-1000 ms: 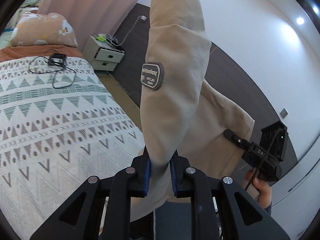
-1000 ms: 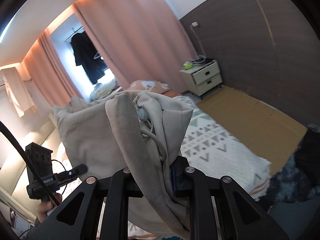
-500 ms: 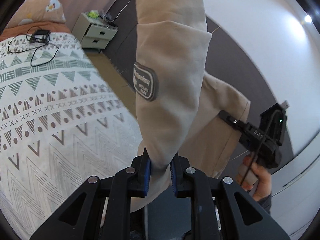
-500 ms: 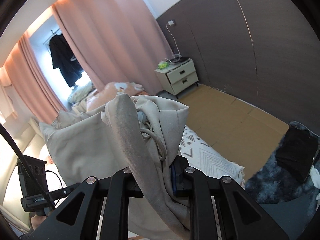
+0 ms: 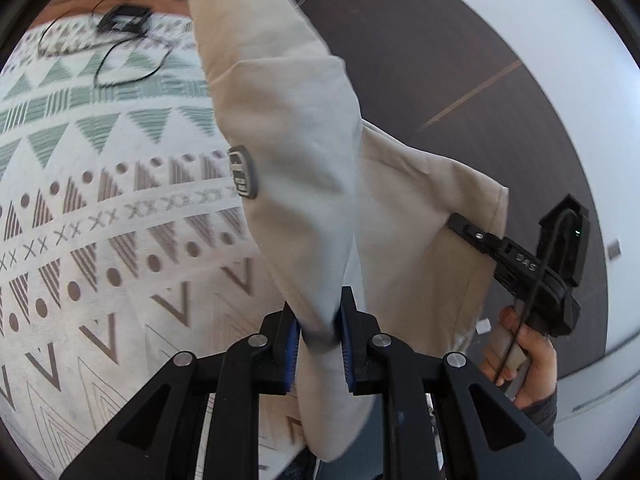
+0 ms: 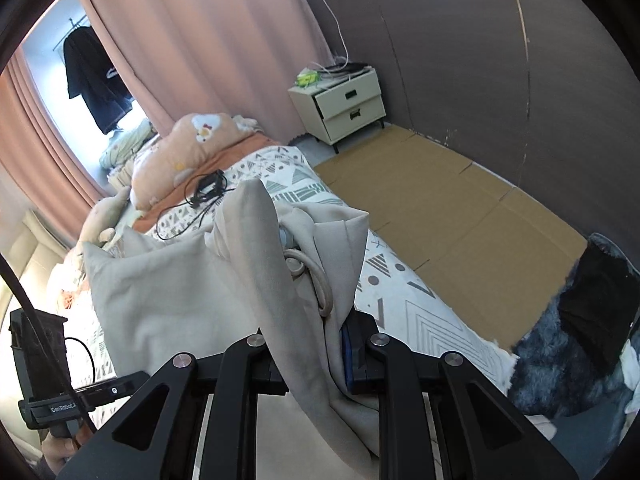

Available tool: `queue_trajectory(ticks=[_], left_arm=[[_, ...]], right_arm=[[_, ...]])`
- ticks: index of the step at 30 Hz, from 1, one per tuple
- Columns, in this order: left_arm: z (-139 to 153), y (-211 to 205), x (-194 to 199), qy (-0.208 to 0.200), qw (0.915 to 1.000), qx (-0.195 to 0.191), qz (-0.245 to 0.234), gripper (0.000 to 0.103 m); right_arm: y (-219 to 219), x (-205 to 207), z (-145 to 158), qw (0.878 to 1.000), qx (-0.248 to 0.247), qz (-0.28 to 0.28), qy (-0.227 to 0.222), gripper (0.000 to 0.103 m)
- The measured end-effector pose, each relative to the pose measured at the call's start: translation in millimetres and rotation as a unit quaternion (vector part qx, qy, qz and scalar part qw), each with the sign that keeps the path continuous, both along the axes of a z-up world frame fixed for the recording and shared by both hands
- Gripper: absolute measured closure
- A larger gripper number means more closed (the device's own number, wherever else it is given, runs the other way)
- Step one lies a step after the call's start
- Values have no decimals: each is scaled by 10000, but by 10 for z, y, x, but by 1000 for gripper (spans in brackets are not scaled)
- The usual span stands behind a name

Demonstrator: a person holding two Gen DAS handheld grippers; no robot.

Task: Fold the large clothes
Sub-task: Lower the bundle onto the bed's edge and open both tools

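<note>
The beige cotton hooded sweatshirt [image 5: 288,132] hangs in the air above the bed with the white, green and brown geometric-patterned bedspread [image 5: 100,216], stretched between your two grippers and not lying on it. Your left gripper [image 5: 319,344] has its blue-padded jaws pressed together on a bunched fold of the beige fabric, which rises from the pads in a long sleeve-like tube over the bedspread; a dark oval rubber patch [image 5: 242,178] sits on that tube, on the side facing the bed. Your right gripper [image 6: 320,344] pinches another gathered part of the same sweatshirt [image 6: 188,292], the part with the off-white drawcord [image 6: 316,276] looping out of a metal eyelet; the cloth covers its left pad, so only the right blue pad shows, tight against the fabric. From the left wrist view you can see your right hand [image 5: 528,360] wrapped round the handle of the other gripper, beyond the bed's edge, with the sweatshirt's hem draped against its fingers. From the right wrist view the sweatshirt spreads away towards the headboard side of the bed, in front of your left hand [image 6: 60,448]. On the bedspread near the pillow end lies a black tangled cable with a small black box [image 6: 208,188], beside a peach pillow with a cartoon print [image 6: 188,148]. Off the far side of the bed stands a cream two-drawer bedside cabinet [image 6: 344,104], and flattened brown cardboard sheets [image 6: 440,216] cover the floor alongside the bed.
</note>
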State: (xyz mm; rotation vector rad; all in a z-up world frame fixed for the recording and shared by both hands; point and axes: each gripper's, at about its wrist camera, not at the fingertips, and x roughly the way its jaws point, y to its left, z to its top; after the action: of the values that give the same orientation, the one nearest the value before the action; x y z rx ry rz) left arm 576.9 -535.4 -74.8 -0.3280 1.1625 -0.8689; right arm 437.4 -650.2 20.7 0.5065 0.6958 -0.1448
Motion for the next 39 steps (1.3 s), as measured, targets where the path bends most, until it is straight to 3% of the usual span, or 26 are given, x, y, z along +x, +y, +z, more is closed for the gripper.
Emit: queue_trajectory(ticks=[5, 8, 9, 10, 12, 20, 25, 29, 32, 36, 39], left_arm=[[-361, 3, 267, 350, 9983, 464, 38, 76], [-521, 66, 311, 502, 9966, 640, 130, 66], [-551, 90, 305, 502, 9966, 637, 125, 58], [-566, 110, 292, 501, 9968, 621, 109, 42], [-570, 154, 257, 491, 9970, 582, 103, 24], [-523, 209, -13, 174, 9970, 755, -5, 24], [-617, 263, -16, 199, 9971, 738, -47, 24], [-711, 208, 14, 163, 9977, 653, -62, 24], [-794, 155, 26, 161, 9976, 670, -98, 34], [-886, 77, 66, 219, 9973, 685, -152, 47], [-969, 54, 138, 418, 9974, 578, -58, 61]], right_arm=[[-124, 367, -221, 9986, 382, -51, 373, 81], [-219, 503, -340, 9958, 565, -158, 709, 64], [-236, 490, -333, 9961, 490, -189, 710, 52], [-300, 447, -294, 9966, 442, -210, 663, 35], [-360, 371, -215, 9968, 456, -288, 592, 25], [-522, -621, -184, 9957, 210, -843, 311, 25], [-667, -1333, -476, 9858, 456, -1572, 364, 25], [-652, -1450, -834, 9761, 878, -1909, 557, 27], [-645, -1367, -1032, 9704, 1185, -1977, 723, 38], [-734, -1274, -1157, 9681, 1524, -1890, 626, 55], [-789, -1245, -1253, 9676, 1557, -1894, 606, 78]])
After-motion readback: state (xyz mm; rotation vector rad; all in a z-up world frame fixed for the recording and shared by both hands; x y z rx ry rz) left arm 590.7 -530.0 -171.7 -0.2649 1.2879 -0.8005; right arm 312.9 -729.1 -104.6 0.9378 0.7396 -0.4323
